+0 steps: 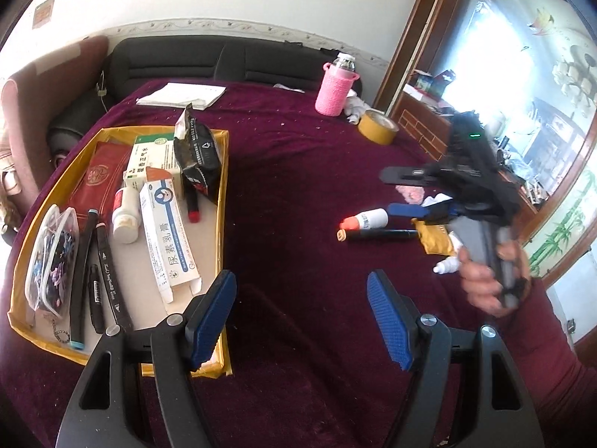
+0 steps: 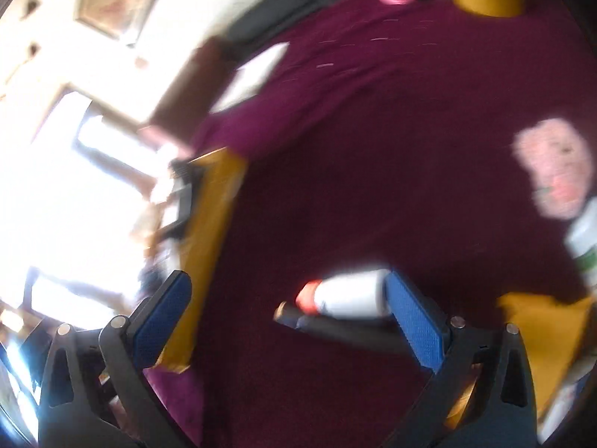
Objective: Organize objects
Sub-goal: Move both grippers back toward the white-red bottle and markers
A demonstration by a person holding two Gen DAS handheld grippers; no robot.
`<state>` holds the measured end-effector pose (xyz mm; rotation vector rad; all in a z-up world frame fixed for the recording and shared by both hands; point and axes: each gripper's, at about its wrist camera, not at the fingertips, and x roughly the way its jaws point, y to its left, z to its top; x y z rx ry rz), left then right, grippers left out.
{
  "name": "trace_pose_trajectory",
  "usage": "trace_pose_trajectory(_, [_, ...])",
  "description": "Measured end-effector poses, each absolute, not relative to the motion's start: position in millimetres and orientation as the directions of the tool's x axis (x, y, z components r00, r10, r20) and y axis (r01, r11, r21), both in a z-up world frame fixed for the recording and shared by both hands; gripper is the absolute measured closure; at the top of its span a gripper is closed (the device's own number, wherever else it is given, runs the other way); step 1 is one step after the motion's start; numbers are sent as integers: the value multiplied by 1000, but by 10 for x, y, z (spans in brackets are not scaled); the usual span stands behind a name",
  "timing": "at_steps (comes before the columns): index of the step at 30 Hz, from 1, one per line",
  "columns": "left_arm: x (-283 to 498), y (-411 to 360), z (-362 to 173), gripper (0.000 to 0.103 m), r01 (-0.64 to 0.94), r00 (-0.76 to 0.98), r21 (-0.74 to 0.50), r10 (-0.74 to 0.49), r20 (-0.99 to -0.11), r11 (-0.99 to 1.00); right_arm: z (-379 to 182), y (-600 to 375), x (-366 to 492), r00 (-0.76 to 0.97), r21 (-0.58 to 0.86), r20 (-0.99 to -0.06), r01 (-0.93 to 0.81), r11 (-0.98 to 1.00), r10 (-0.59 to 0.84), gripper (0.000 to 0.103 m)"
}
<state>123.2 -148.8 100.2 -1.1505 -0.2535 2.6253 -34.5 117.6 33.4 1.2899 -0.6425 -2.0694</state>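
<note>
A yellow-rimmed tray [image 1: 220, 201] on the maroon cloth holds medicine boxes [image 1: 169, 224], markers, a white bottle [image 1: 125, 212], a black packet [image 1: 199, 149] and a clear pouch [image 1: 52, 257]. My left gripper [image 1: 302, 302] is open and empty beside the tray's right rim. My right gripper [image 1: 405, 192] is open and hovers above a small white bottle with an orange cap [image 1: 365, 219] and a black pen [image 1: 377, 234]. In the blurred right wrist view the right gripper [image 2: 287, 310] is open, with the bottle [image 2: 347, 295] and pen [image 2: 335, 326] by its right finger.
A pink knitted bottle sleeve [image 1: 334, 87], a tape roll [image 1: 377, 126] and white papers [image 1: 183, 95] lie at the table's far side. A yellow packet [image 1: 433, 239], a pink item [image 2: 556, 171] and a small white dropper [image 1: 447, 264] lie at the right. A dark sofa stands behind.
</note>
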Motion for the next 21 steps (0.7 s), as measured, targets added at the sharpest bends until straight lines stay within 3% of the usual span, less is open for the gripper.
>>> trace_pose_trajectory(7, [1080,-1175,834,36,-199,-596,-224,299,-745,-954,565,1583,-65,-518,609,-566,263,-749,-642,0])
trace_pose_trajectory(12, [934,-834,846,36,-270,-612,-126,271,-743,-955,373,1999,-57,-576,680,-508,189,-709,-641,0])
trace_pose_trajectory(16, [527,-521,825,36,-333,-630,-39,253,-734,-942,392,2226,-57,-592,728,-472,156,-668,-653,0])
trace_pose_trajectory(21, [-118,-315,545,37,-371,-540,-57,266,-798,-927,488,2261,-64,-632,721,-451,158,-675,-630,0])
